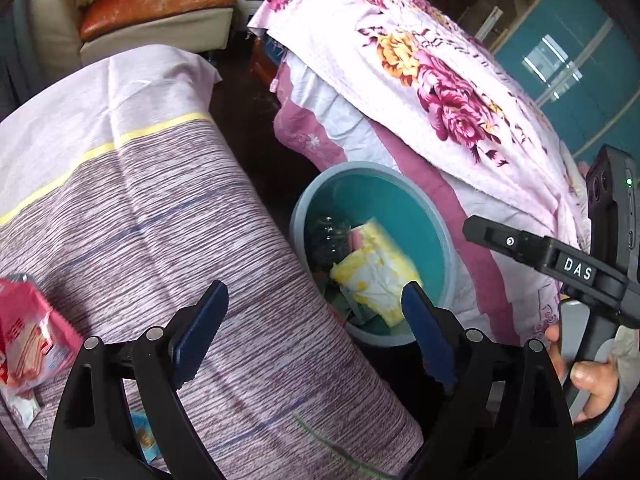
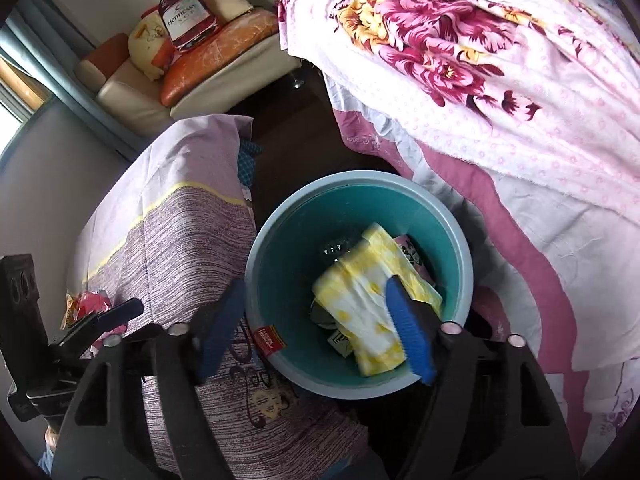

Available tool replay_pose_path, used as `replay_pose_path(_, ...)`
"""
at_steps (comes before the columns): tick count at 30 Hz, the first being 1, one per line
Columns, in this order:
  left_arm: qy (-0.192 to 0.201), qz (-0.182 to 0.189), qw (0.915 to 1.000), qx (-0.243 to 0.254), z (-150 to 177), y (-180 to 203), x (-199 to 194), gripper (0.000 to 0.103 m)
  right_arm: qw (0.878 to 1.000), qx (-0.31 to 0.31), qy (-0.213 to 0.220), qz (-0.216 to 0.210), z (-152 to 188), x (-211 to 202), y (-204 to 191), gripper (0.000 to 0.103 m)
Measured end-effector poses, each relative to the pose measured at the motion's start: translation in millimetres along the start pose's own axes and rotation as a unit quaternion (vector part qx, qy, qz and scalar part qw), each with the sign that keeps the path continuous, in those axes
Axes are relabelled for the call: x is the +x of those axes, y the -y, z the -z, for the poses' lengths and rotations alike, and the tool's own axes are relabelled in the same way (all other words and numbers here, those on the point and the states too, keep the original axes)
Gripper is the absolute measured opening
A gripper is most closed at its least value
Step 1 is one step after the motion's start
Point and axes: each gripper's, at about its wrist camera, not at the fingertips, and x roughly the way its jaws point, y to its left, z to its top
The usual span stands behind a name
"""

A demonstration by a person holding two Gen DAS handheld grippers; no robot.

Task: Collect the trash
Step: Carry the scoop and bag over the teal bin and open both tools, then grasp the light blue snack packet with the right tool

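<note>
A round teal bin stands on the dark floor between two cloth-covered pieces of furniture. Inside it lies a yellow-and-white packet on top of a clear bottle and other scraps. My left gripper is open and empty, over the striped cloth's edge beside the bin. My right gripper is open above the bin, with nothing pressed between its blue pads. A red-and-pink wrapper lies on the striped cloth at the left.
A striped purple cloth covers the table on the left. A floral pink sheet drapes the furniture on the right. A cream sofa with orange cushions stands behind. A hand holds the right gripper's handle.
</note>
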Motion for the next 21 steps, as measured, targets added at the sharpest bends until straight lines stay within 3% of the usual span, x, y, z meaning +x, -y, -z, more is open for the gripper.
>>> replay_pose_path(3,0.006,0.001,1.0,-0.007,7.6,-8.4,-9.9,0.091,1.0,0.001,-0.007,0.001,2.4,-3.2,-7.3,0.076)
replay_pose_path(21,0.045,-0.014,0.9971,-0.059,55.1,-73.6,-75.6,0.091,0.998,-0.062,-0.033,-0.005,26.3,-11.1,-82.3,0.077)
